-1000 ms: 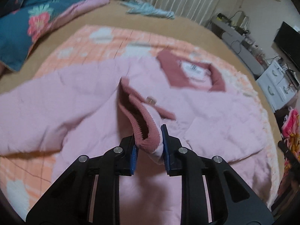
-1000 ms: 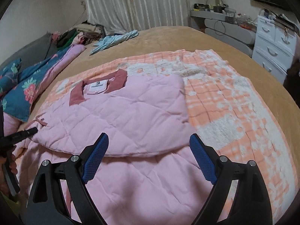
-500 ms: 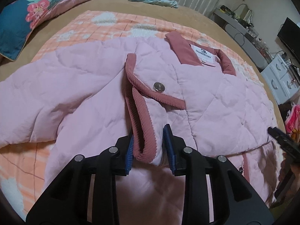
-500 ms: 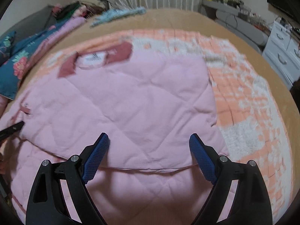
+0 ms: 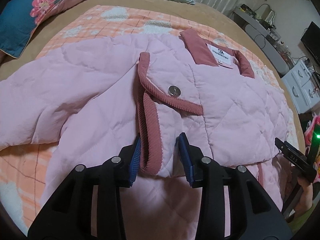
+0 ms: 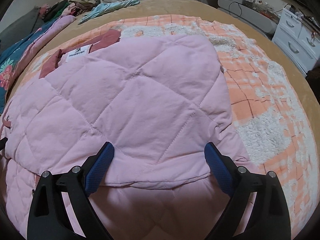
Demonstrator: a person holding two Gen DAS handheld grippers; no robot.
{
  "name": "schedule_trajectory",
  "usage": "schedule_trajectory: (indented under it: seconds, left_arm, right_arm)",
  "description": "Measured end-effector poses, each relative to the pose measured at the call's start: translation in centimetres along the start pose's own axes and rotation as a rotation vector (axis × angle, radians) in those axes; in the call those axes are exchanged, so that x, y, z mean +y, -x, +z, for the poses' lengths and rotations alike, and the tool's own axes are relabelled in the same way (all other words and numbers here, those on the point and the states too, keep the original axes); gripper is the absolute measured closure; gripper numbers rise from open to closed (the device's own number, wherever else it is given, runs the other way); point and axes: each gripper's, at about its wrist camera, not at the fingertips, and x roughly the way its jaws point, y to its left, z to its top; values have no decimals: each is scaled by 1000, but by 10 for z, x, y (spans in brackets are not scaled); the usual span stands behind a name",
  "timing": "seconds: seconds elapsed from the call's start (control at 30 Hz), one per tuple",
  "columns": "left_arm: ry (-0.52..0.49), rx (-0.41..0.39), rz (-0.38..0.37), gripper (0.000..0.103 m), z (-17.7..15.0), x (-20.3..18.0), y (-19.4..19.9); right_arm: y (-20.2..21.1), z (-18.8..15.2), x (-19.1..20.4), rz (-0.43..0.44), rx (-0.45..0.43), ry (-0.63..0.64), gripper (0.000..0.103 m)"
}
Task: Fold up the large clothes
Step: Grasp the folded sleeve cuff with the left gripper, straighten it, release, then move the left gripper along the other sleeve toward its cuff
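Observation:
A pink quilted jacket (image 5: pixel 230 108) with dark-pink corduroy trim lies spread on an orange checked blanket (image 5: pixel 112 24). Its sleeve cuff (image 5: pixel 149 132), with a silver snap button (image 5: pixel 173 90), lies folded across the jacket's body. My left gripper (image 5: pixel 160 154) is open around the cuff end, its jaws apart on either side and not pinching it. In the right wrist view the jacket (image 6: pixel 128 100) has one side folded over. My right gripper (image 6: pixel 159 164) is wide open and low over the folded edge, holding nothing. It also shows at the right edge of the left wrist view (image 5: pixel 294 156).
The blanket (image 6: pixel 260 92) lies on a tan bed cover (image 6: pixel 180 6). A blue floral quilt (image 5: pixel 24 14) lies at the left. A light-blue garment (image 6: pixel 112 8) and a clothes pile lie at the far end. White drawers (image 6: pixel 296 38) stand beyond the bed's right edge.
My left gripper lowered the cuff onto the jacket and opened, letting it go. My right gripper moved forward and down over the folded edge, staying open.

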Motion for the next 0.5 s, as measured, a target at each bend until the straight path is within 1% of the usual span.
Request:
schedule_trajectory:
  seconds: [0.03,0.07,0.1,0.13,0.17,0.2,0.3,0.33,0.37,0.4,0.5]
  left_arm:
    - [-2,1,1,72,0,0,1]
    - [-3,3,2,68,0,0,4]
    - [-4,4,2,61,0,1,5]
    - [-6,4,3,56,1,2,9]
    - [-8,4,5,47,1,2,12]
    - [-10,5,6,43,0,2,16]
    - [-10,3,7,22,0,3,27]
    - [-7,2,13,19,0,2,31]
    - [-5,-2,19,13,0,3,35]
    - [-4,-8,24,10,0,3,40]
    - [23,-32,23,9,-1,8,54]
  right_arm:
    - [5,1,0,5,-5,-6,11]
    - [11,2,1,18,-19,-9,11]
    - [17,2,1,31,-32,-10,10]
    - [24,3,2,54,-50,-11,8]
    - [31,3,4,73,-65,-10,6]
    - [36,3,7,81,-73,-7,5]
    - [53,1,19,100,-96,10,5]
    - [57,1,23,112,-97,12,5]
    - [62,0,26,123,-99,15,4]
    - [66,-1,29,124,-102,16,4]
    - [82,-3,41,127,-121,40,4]
